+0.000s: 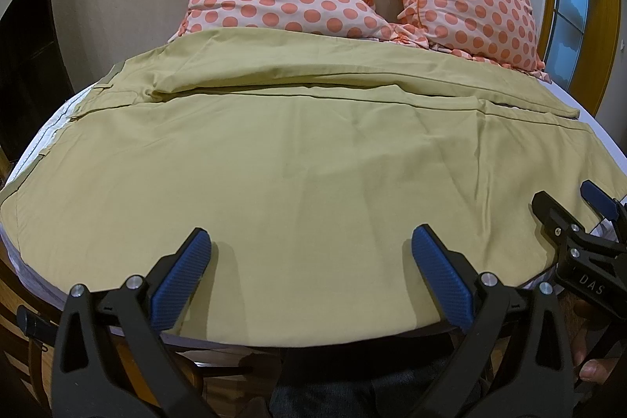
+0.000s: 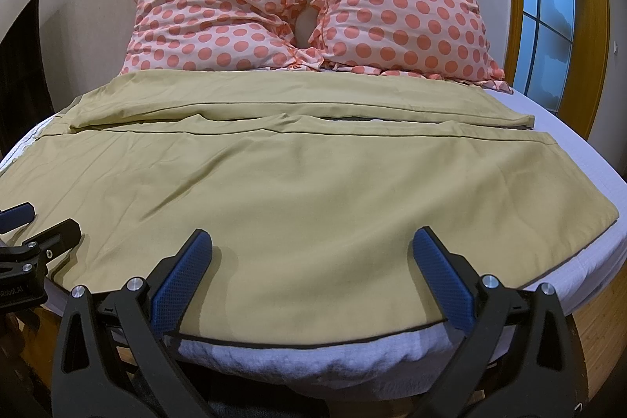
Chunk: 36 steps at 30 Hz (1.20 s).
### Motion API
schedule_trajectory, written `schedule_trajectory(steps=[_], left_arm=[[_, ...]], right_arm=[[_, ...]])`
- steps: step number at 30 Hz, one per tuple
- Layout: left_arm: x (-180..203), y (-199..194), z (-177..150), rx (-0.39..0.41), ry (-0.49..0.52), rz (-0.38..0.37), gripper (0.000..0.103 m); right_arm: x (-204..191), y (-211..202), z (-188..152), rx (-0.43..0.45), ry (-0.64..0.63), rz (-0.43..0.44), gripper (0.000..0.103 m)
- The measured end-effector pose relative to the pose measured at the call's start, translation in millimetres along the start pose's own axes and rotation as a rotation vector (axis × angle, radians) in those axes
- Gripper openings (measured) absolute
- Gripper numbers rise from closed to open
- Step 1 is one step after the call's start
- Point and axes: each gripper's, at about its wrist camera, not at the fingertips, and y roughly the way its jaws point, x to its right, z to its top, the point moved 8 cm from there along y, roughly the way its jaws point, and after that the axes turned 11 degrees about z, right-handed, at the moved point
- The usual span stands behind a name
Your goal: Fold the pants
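Both jaws wide over khaki pants (image 2: pixel 298 190): left gripper (image 1: pixel 311 261), right gripper (image 2: pixel 313 261); I'd pinch this light, limp, probably slippery cloth at its near edge.

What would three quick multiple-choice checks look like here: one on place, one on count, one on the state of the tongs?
1. Where do the pants lie?
A. spread on the bed, in front of the pillows
B. on the floor
C. draped on top of the pillows

2. How many polka-dot pillows are there?
A. one
B. two
C. three

3. What state are the left tongs and the right tongs in?
A. both shut on the cloth
B. one open, one shut
C. both open, gripping nothing

Key:
1 A: the khaki cloth covers the white bed sheet below the pillows.
2 B: two stand side by side at the head.
3 C: each pair's blue pads stand wide apart over the near edge.
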Motion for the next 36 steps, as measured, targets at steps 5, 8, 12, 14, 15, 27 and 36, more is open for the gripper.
schedule_trajectory(steps=[5, 8, 12, 14, 15, 27, 36], left_arm=[[-2.7, -10.6, 2.9, 0.055, 0.000, -0.007, 0.101], [-5.1, -15.4, 3.7, 0.069, 0.010, -0.035, 0.101], [-30.6, -14.9, 20.8, 0.058, -0.082, -0.083, 0.101], [-48.3, -17.2, 39.1, 0.074, -0.143, -0.098, 0.101], [-53.9, -17.4, 45.4, 0.080, -0.158, -0.094, 0.101], [-89.8, 10.5, 94.7, 0.117, -0.118, -0.001, 0.101], [-112.9, 35.3, 110.0, 0.127, -0.152, -0.018, 0.101]], right_arm=[[5.7, 2.8, -5.1, -0.008, -0.013, 0.018, 0.102], [14.0, 3.1, -1.5, -0.079, -0.014, 0.054, 0.102], [65.5, -5.7, 47.7, -0.057, 0.067, -0.023, 0.102], [94.0, -6.8, 80.5, -0.043, 0.123, -0.074, 0.102], [114.3, -1.0, 103.9, -0.050, 0.169, -0.102, 0.102], [299.5, 182.8, 189.3, -0.262, 0.702, -0.413, 0.063], [323.4, 223.9, 171.5, -0.216, 0.580, -0.484, 0.039]])
